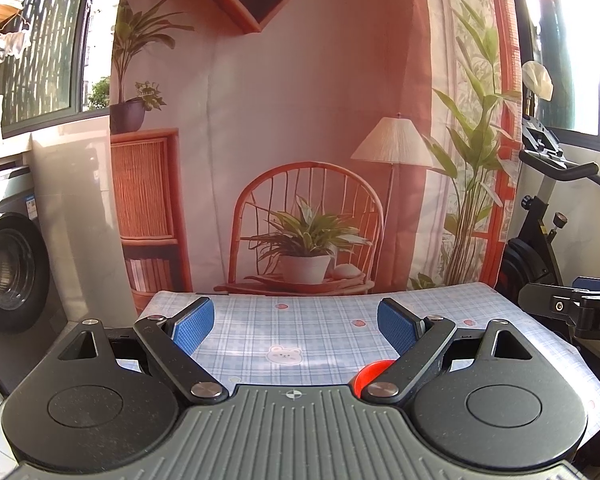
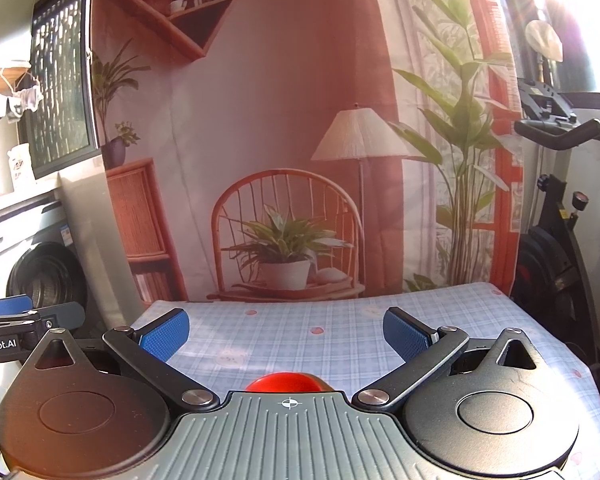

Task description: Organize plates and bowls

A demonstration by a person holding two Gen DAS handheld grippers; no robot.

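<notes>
Both grippers hover over a table with a blue checked cloth [image 1: 308,324]. My left gripper [image 1: 294,320] is open, its blue pads wide apart with nothing between them. A red dish [image 1: 374,372] peeks out from under its right finger near the table's front. My right gripper [image 2: 286,330] is open too and holds nothing. The same red dish [image 2: 284,382] shows as a rounded rim just in front of the right gripper's body, mostly hidden by it. The right gripper's body [image 1: 588,308] juts in at the right edge of the left wrist view.
A printed backdrop [image 1: 300,140] of a room hangs behind the table's far edge. A washing machine [image 1: 8,264] stands to the left and an exercise bike [image 2: 556,220] to the right. The table cloth [image 2: 340,328] lies bare between the pads and the far edge.
</notes>
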